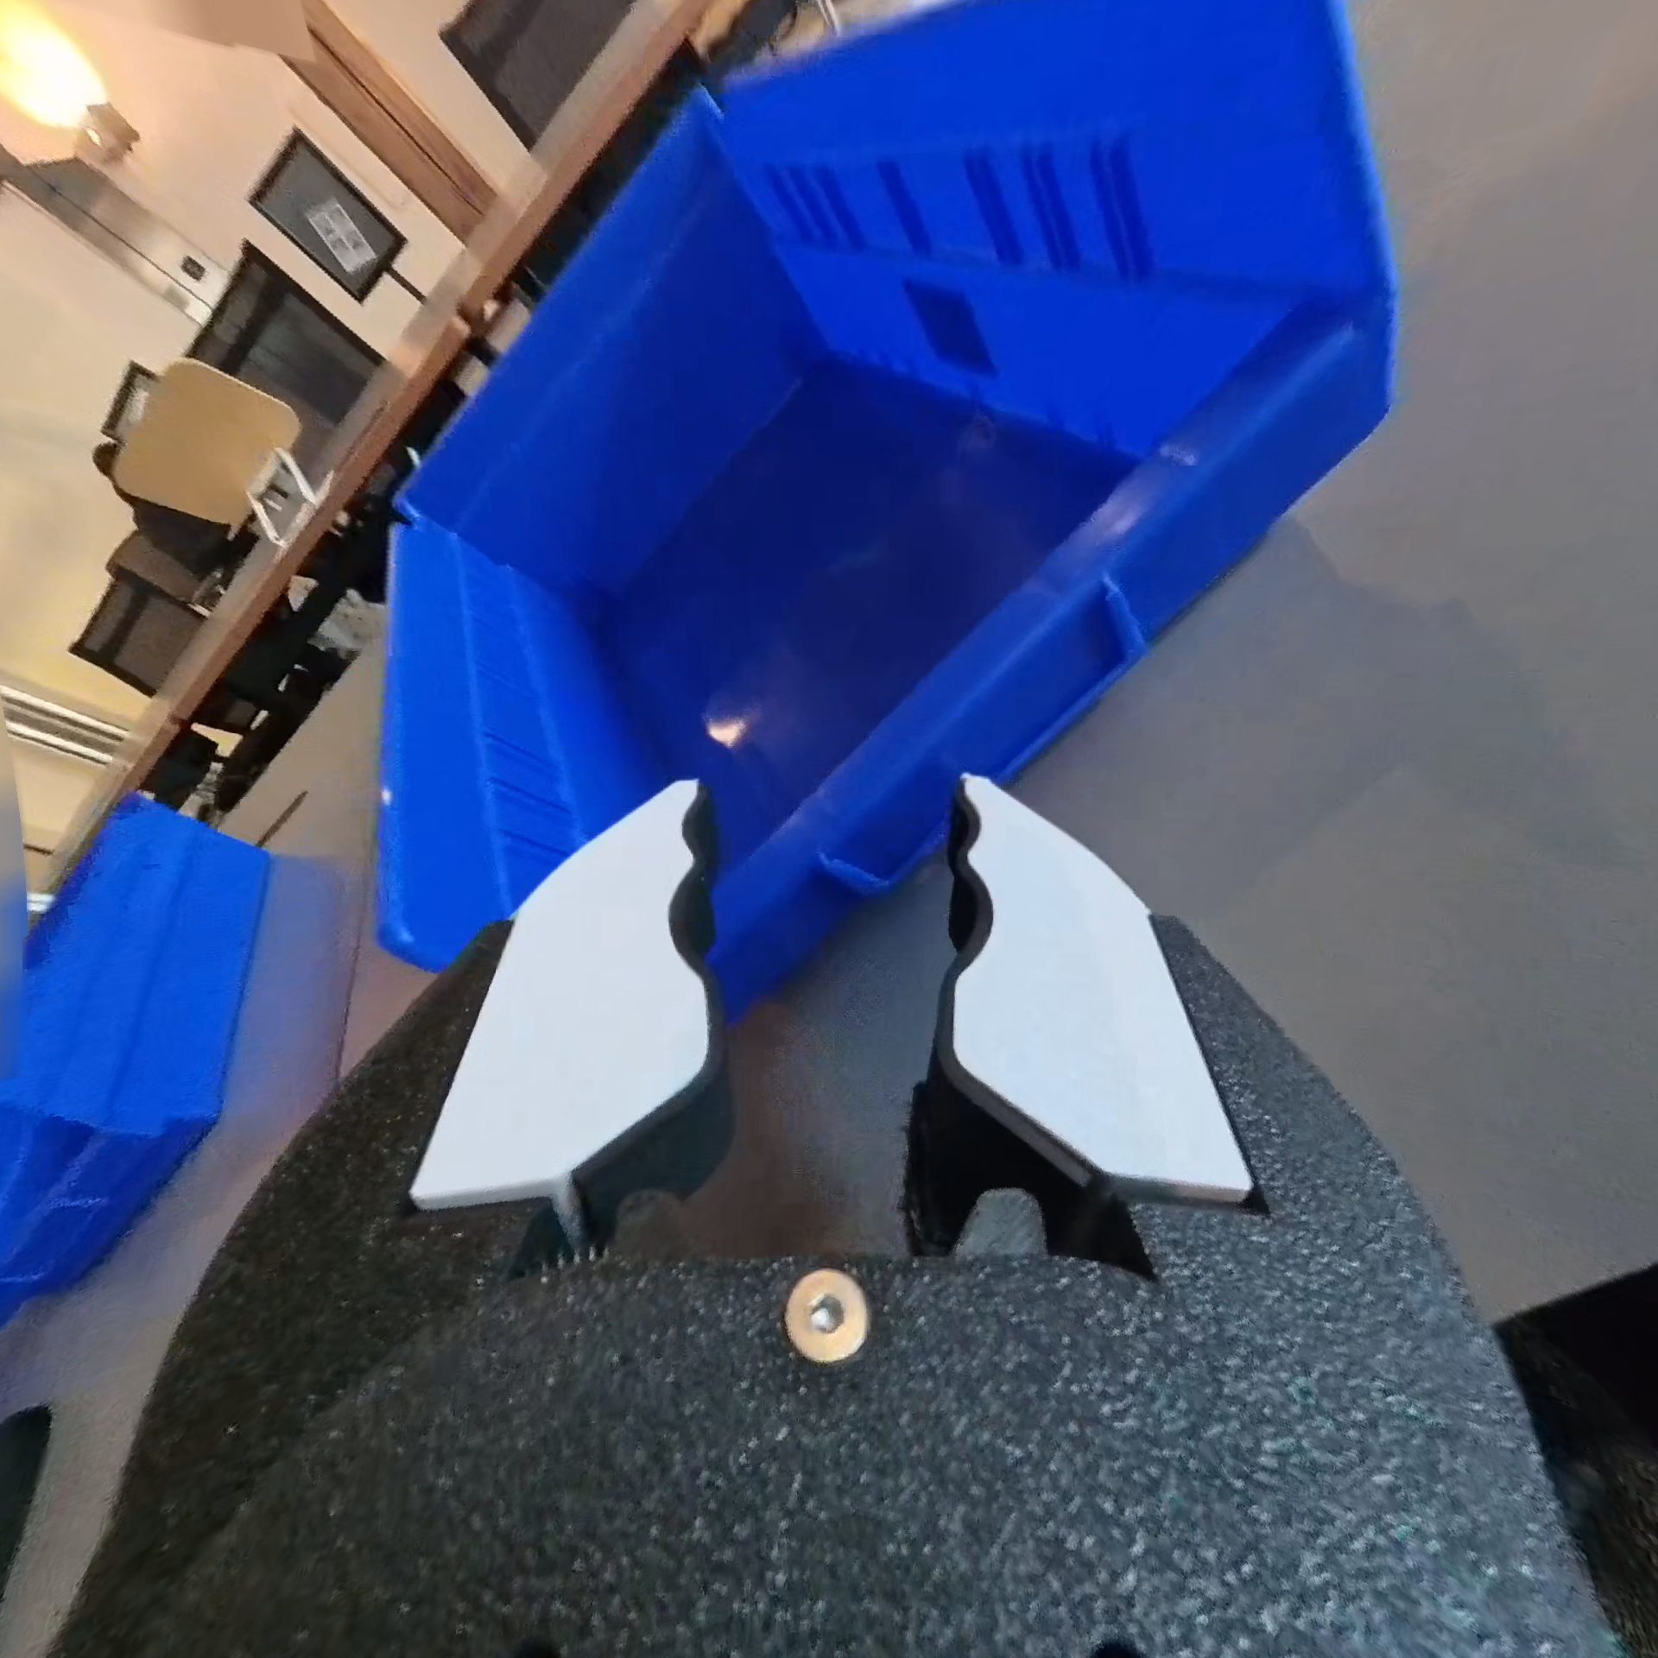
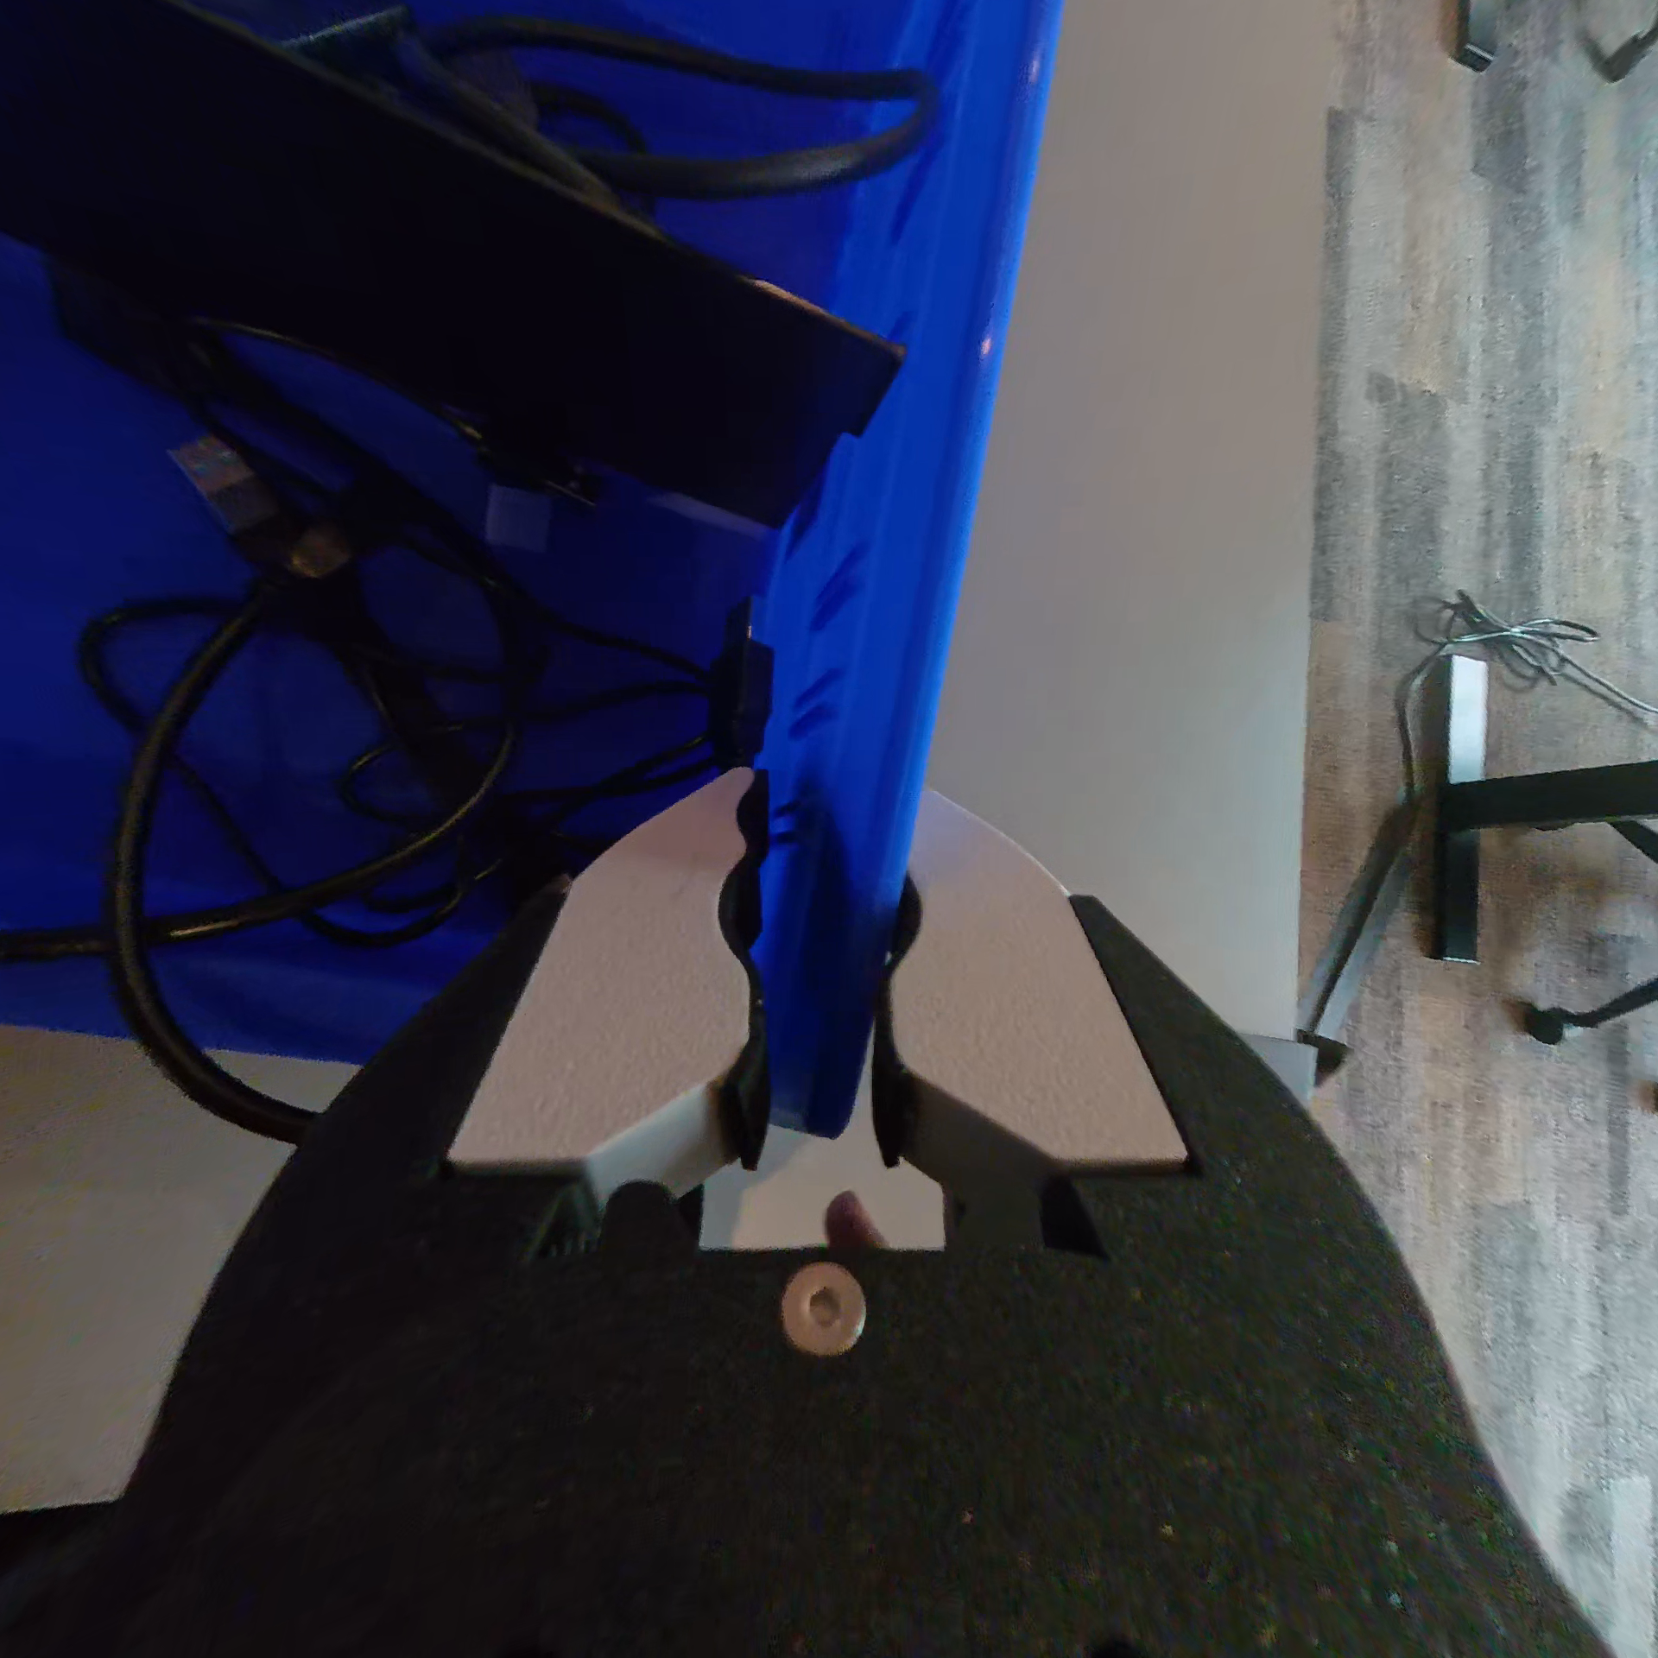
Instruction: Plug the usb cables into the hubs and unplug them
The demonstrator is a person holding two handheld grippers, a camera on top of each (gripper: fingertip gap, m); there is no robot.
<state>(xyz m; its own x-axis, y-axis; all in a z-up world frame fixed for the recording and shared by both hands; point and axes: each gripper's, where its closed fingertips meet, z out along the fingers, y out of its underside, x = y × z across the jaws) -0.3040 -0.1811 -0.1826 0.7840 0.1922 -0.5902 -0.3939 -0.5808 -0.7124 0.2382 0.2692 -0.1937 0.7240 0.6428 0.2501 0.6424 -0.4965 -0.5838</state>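
A: Left wrist view: low over the grey table (image 1: 1346,807), tilted, facing an empty blue bin's (image 1: 897,556) open interior, close.

B: Right wrist view: looks steeply down, pressed against a blue bin wall (image 2: 861,718); carpet floor (image 2: 1480,449) beyond. Overlap uncertain.

The right gripper (image 2: 821,897) grips the side wall of a blue bin (image 2: 897,538), one finger inside the bin and the other outside, both pressed against the plastic. Inside the bin, a long black hub (image 2: 404,260) lies slanting across the upper part. Below it, black cables (image 2: 269,763) lie in tangled loops, with a metal USB plug (image 2: 224,475) near the hub. One cable hangs out over the bin's near edge. The bin rests on a pale table (image 2: 1121,449). Beyond the table edge is a grey floor (image 2: 1480,359) with black stand legs (image 2: 1480,807) and loose wires.
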